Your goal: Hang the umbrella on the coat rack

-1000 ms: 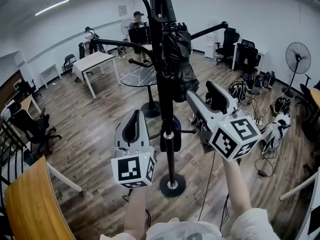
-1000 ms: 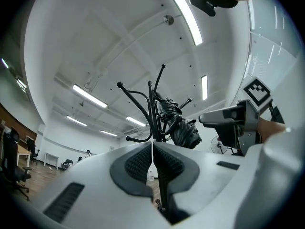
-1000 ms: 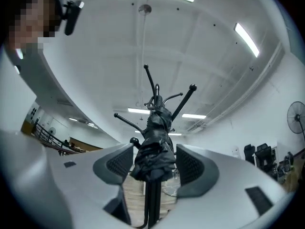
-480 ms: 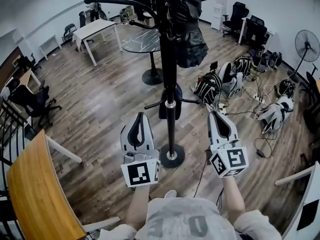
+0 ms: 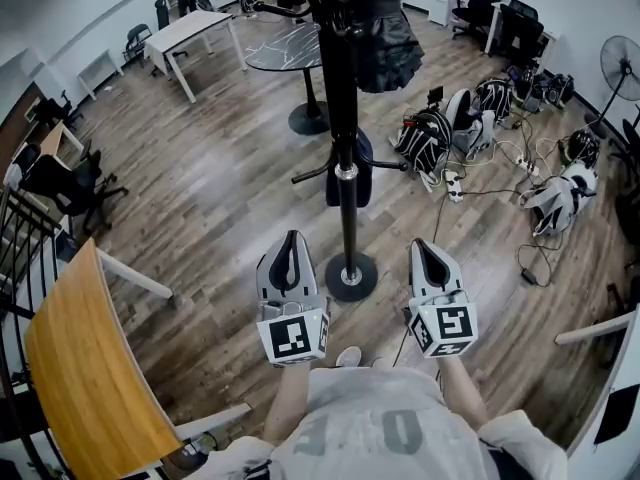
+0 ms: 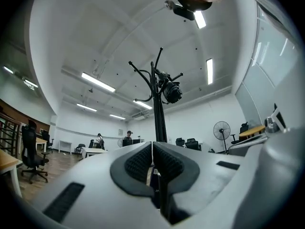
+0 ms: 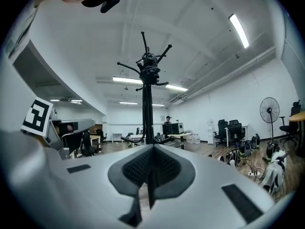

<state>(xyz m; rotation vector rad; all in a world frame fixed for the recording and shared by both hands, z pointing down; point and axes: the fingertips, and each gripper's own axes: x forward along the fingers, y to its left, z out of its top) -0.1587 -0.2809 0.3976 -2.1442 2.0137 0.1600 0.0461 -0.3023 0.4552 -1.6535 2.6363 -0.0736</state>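
Note:
The black coat rack [image 5: 340,118] stands straight ahead on its round base [image 5: 351,276]. The folded black umbrella [image 5: 385,38] hangs from a hook near the top of the rack. Both grippers are held low in front of my body, well short of the pole. My left gripper [image 5: 291,240] is shut and empty. My right gripper [image 5: 424,248] is shut too, with nothing in it. In the left gripper view the rack [image 6: 158,118] and umbrella [image 6: 170,92] rise above the closed gripper [image 6: 152,146]. The right gripper view shows the rack [image 7: 147,109] beyond its closed gripper [image 7: 152,149].
Backpacks [image 5: 432,136] and tangled cables [image 5: 500,183] lie on the wood floor at the right. A curved wooden tabletop [image 5: 85,378] is close at my left. A round dark table [image 5: 285,53], a white table [image 5: 190,33] and a standing fan [image 5: 620,68] are farther off.
Both grippers have dropped from near the umbrella to low in front of me. The right gripper's jaws went from open to shut. The umbrella stays on the rack.

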